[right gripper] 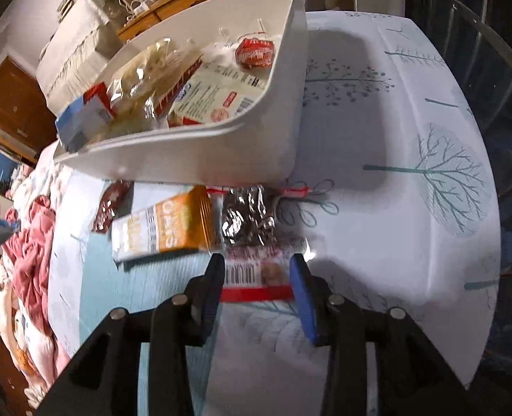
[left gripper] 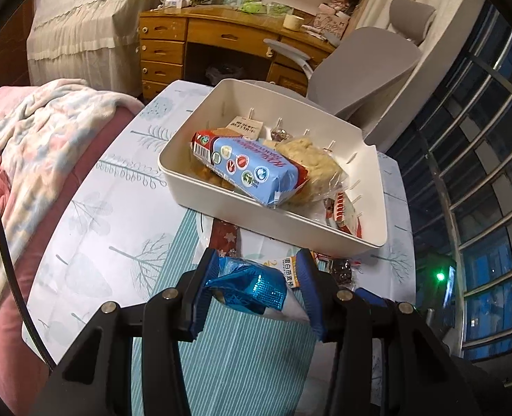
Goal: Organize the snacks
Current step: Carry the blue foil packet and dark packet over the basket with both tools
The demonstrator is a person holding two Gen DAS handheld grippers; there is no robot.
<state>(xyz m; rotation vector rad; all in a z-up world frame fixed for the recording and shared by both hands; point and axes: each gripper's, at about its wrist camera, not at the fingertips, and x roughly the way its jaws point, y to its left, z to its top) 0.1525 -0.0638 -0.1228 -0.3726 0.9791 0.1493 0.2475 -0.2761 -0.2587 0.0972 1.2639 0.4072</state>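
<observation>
Right now the blue foil snack (left gripper: 252, 286) sits pinched between the pads of the left gripper (left gripper: 256, 287), held off the tablecloth (left gripper: 117, 242) and short of the white bin (left gripper: 193, 187), so it looks ready to go in with the rest. That bin already holds a blue-and-red biscuit pack (left gripper: 252, 170), a clear bag of pale puffed snack (left gripper: 311, 163) and some small red-wrapped bits (left gripper: 342, 208) by the near wall, piled loosely rather than sorted. Loose items lie on the cloth just in front of the bin: an orange oat bar (right gripper: 162, 228), a dark shiny-wrapped snack (right gripper: 249, 218) and a small dark red packet (right gripper: 112, 204). The right gripper (right gripper: 257, 277) points down at the dark snack's barcode end (right gripper: 252, 272); its jaws stand part open and straddle the wrapper, and I see no pad pressing on it, so probably lining up a grab, not holding yet. Both tongs work the same pile, one carrying while the other picks, which saves trips. Behind stand a wooden desk (left gripper: 193, 45) and a grey chair (left gripper: 370, 69), and a pink blanket (left gripper: 20, 159) lies at the table's left edge.
</observation>
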